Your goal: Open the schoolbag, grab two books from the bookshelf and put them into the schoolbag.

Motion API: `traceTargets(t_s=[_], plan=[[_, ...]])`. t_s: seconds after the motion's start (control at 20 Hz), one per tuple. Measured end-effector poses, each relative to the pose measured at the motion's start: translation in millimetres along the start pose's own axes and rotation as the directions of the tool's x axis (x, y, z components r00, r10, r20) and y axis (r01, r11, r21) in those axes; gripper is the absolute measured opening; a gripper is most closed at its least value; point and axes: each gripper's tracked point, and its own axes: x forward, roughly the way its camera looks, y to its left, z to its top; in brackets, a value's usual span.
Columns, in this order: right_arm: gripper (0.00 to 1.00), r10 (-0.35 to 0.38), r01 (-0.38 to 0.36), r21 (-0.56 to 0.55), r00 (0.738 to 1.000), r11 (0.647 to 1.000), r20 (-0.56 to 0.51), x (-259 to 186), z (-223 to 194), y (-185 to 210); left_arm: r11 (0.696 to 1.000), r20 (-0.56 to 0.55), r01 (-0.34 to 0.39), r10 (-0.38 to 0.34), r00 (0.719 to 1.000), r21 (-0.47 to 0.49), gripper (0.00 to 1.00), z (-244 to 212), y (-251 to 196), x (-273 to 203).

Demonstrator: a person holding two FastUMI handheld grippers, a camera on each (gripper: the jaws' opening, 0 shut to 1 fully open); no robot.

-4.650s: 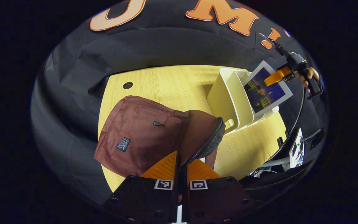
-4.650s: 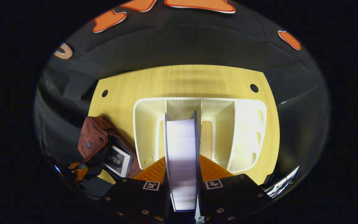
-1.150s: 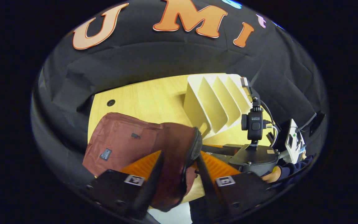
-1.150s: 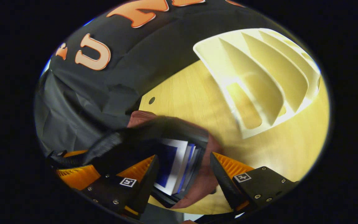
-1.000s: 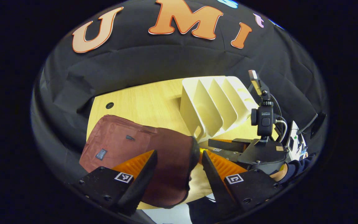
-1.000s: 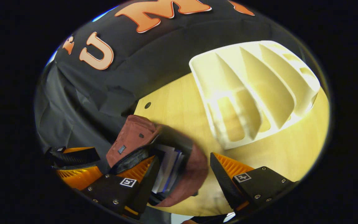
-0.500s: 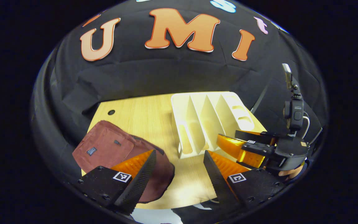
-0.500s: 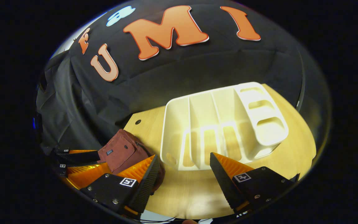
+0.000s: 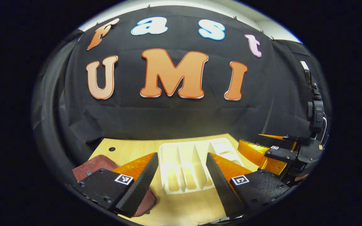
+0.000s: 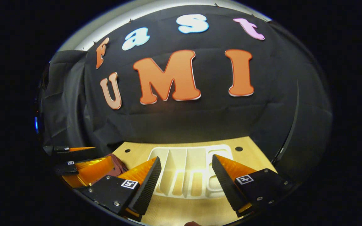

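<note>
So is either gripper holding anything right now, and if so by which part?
Nothing is held. The left gripper and the right gripper are both open, with only the bookshelf and table seen between their fingers.

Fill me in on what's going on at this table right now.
A person holds a two-finger gripper in each hand above a wooden table. The left gripper and the right gripper are both open and hold nothing. A white bookshelf with upright dividers stands on the table, and its slots look empty. The maroon schoolbag lies on the table to one side of it. I can't see inside the bag from here, so I can't confirm what it holds.
</note>
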Motion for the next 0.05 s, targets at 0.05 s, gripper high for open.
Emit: traceTargets(t_s=[0.05], plan=[[0.97, -0.009, 0.009, -0.009, 0.999, 1.0, 0.033, -4.6, 12.7, -4.3, 1.0, 0.041, -0.006, 0.006, 0.999, -0.001, 0.98, 13.6, -6.4, -1.8]])
